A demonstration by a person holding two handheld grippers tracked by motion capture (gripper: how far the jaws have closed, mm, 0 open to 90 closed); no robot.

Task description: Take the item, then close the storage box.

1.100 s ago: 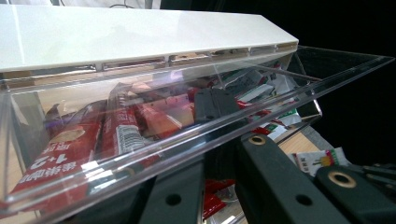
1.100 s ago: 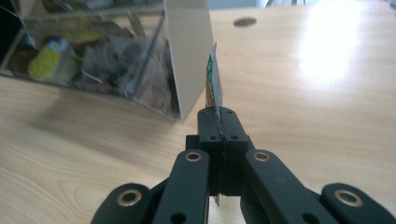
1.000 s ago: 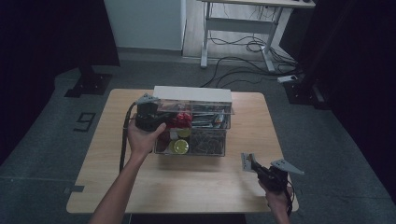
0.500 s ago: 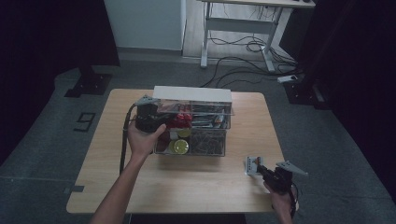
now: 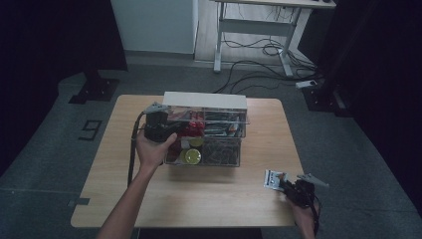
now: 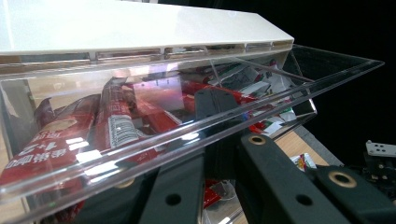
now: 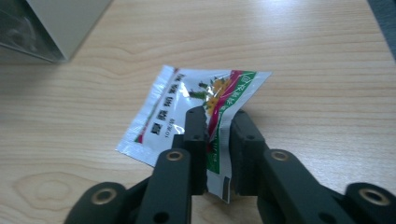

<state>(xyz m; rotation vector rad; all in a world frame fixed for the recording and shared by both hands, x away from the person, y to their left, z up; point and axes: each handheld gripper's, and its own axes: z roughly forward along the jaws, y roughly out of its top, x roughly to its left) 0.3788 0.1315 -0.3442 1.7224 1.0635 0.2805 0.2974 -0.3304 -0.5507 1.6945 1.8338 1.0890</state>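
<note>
Sachet (image 7: pixel 196 109) lies between the right gripper (image 7: pixel 217 116) jaws, which have just been opening; it may cling and shift on the worktop (image 7: pixel 303 56). Left gripper (image 6: pixel 219 140), clamped shut on the clear lid (image 6: pixel 187 135) of the box (image 5: pixel 206 132), could slip and drop it.

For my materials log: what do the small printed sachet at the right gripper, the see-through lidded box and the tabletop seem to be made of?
Small printed sachet: probably glossy foil or plastic film, since it shows silvery crimped edges and glare.
See-through lidded box: looks like clear rigid acrylic, with its contents visible through the lid and bright edge reflections.
Tabletop: light wood or wood-look laminate, with matte grain lines.
</note>
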